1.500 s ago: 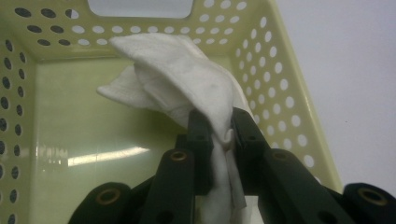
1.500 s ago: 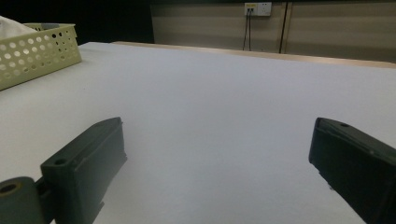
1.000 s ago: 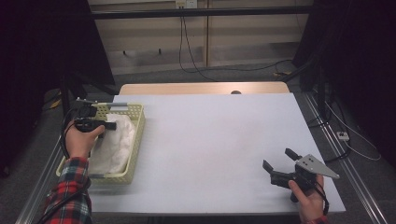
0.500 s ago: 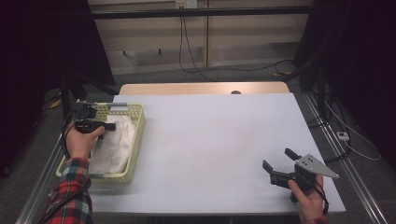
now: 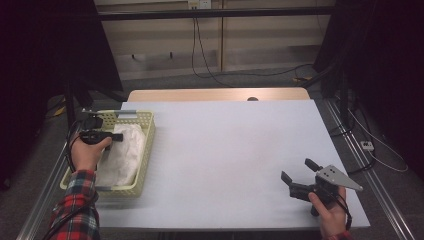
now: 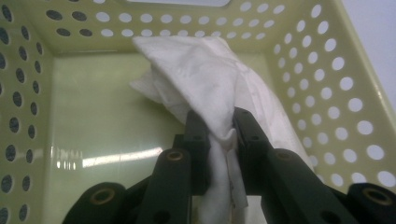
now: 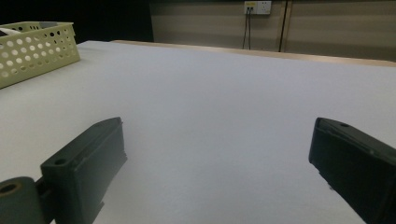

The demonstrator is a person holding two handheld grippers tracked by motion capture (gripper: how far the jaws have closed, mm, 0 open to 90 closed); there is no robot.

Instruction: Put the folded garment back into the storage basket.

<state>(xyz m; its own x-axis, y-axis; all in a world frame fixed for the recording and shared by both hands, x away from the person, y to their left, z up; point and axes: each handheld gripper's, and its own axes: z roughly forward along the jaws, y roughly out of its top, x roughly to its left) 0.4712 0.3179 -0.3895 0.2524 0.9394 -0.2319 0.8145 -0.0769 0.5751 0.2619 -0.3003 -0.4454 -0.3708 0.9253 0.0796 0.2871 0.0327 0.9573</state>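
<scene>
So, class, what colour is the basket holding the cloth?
Pale yellow basket, clearest in the left gripper view.

White table [image 5: 225, 150] carries 1 yellow perforated basket [image 5: 145, 150], seemingly nothing more.

Lit evenly from overhead, with the white surface [image 5: 225, 150] bright and its surroundings sunk in near-black at left and right. Soft, faint shadows only. A streak of glare on the glossy floor of the basket [image 6: 107, 140] in the left gripper view. Near jaws slightly blurred in both gripper views; mild grain throughout.
</scene>
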